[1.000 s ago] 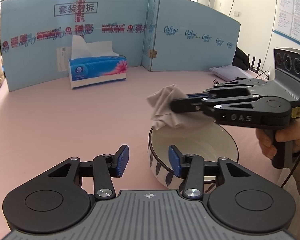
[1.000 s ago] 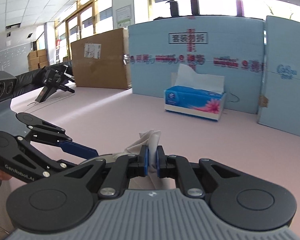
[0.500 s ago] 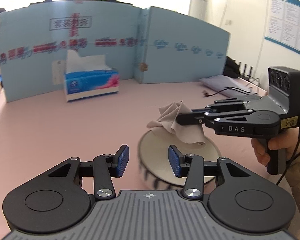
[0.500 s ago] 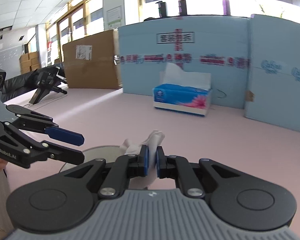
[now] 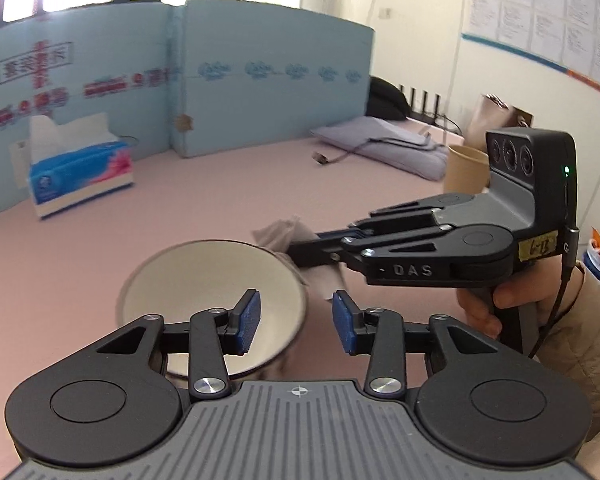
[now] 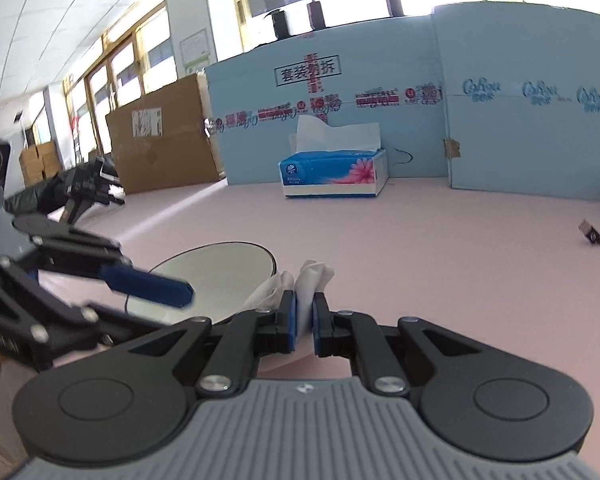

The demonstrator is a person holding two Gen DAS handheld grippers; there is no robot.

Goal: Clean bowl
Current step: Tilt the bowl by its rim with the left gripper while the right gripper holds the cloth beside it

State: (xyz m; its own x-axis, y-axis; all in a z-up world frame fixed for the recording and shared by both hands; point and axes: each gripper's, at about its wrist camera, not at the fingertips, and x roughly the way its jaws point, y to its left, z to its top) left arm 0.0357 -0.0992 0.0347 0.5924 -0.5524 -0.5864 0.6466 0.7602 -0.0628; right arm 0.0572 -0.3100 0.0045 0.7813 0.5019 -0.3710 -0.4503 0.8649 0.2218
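Bowl (image 5: 204, 280) is the white dish sitting on the pink table (image 5: 180, 200), just ahead of the left gripper (image 5: 296, 320) and slightly to its left in that wrist view. A second ago the crumpled tissue (image 6: 296, 280) hung over the bowl's opening, pinched by the right gripper (image 6: 305, 320); now the tissue has come off to the bowl's right side, outside the rim, and the bowl's pale inside looks bare. The right gripper's jaws are still nearly closed, clamping the tissue between the blue pads. The left gripper's jaws have just been narrowing a little, yet they stand partly apart with nothing between them; its left pad appears against the bowl's interior and its right pad beyond the rim, so whether it touches the rim cannot be told. The bowl also looks shifted left in the left view, which suggests that the hand has swung. The wipe seems finished or paused, with the tissue being carried away. A tissue box (image 6: 334, 174) stands well apart by the blue panels.
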